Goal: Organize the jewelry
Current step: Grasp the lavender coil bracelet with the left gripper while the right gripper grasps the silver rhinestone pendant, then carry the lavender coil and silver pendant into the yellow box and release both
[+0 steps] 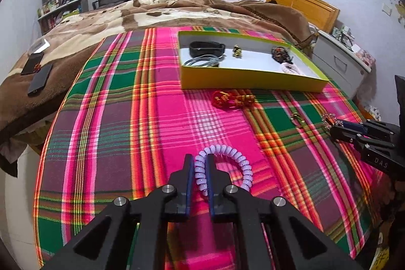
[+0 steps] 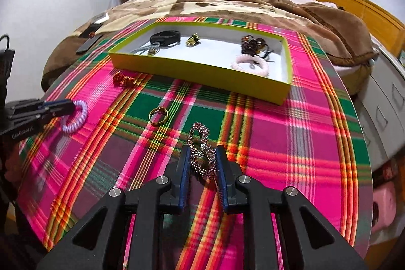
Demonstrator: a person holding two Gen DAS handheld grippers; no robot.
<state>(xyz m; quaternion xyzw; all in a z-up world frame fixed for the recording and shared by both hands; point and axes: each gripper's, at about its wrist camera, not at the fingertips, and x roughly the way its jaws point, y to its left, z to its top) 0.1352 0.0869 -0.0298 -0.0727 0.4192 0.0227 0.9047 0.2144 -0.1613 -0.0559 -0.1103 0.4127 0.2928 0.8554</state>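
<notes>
A purple spiral hair tie (image 1: 227, 156) lies on the plaid cloth, and my left gripper (image 1: 199, 157) is shut on its left side. From the right wrist view the same left gripper (image 2: 71, 105) reaches in from the left edge. My right gripper (image 2: 202, 148) is shut on a twisted rhinestone hair clip (image 2: 200, 136). A gold ring (image 2: 158, 115) and a red-and-gold ornament (image 2: 124, 79) lie loose between the grippers and the yellow-green box (image 2: 202, 67). The box holds a black band (image 2: 164, 37), a grey cord, a gold piece, a dark bead bracelet (image 2: 249, 43) and a pink bracelet (image 2: 250, 65).
The round table's edge (image 2: 364, 143) curves close on the right, with a white drawer cabinet (image 2: 387, 98) beyond it. A bed with a brown blanket (image 1: 152, 14) stands behind the table. Two dark phones (image 1: 38, 72) lie on the blanket at the left.
</notes>
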